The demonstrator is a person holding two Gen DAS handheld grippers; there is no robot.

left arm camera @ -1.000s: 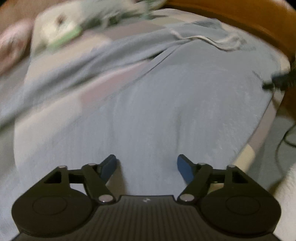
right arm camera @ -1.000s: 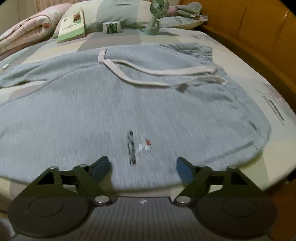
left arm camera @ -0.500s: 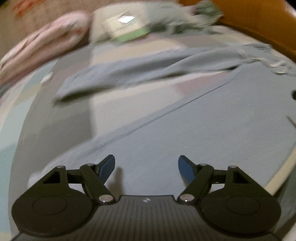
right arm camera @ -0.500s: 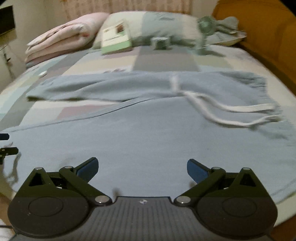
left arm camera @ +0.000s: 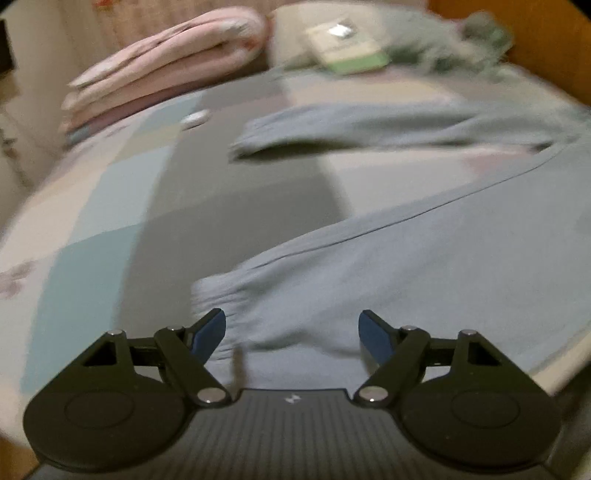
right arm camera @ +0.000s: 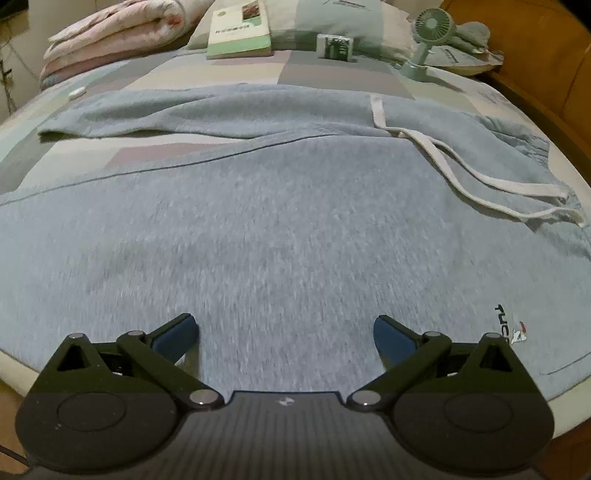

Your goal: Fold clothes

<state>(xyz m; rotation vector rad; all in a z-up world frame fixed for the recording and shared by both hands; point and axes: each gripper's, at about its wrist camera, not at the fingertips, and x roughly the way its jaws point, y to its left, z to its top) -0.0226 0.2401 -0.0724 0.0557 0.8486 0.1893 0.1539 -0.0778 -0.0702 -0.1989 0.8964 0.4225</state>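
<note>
Grey-blue sweatpants [right arm camera: 295, 221] lie spread flat on the patchwork bed sheet [left arm camera: 110, 221], legs pointing left, waistband with a white drawstring [right arm camera: 480, 181] at the right. My left gripper [left arm camera: 291, 328] is open, just above the cuff end of the near leg [left arm camera: 229, 291], with cloth under the gap but not pinched. The far leg [left arm camera: 369, 125] lies apart, further up the bed. My right gripper [right arm camera: 286, 332] is wide open over the thigh of the near leg, left of the small printed logo [right arm camera: 513, 325]. Nothing is held.
A folded pink quilt [right arm camera: 110, 33], a green book [right arm camera: 240, 33], a small box [right arm camera: 336, 46] and a green desk fan [right arm camera: 428, 37] stand at the head of the bed. A wooden bed frame [right arm camera: 554, 81] runs along the right. The mattress edge [right arm camera: 554, 398] is just below the grippers.
The left gripper has swept left along the near leg to its cuff. The right gripper has moved left, away from the logo, and its jaws have widened.
</note>
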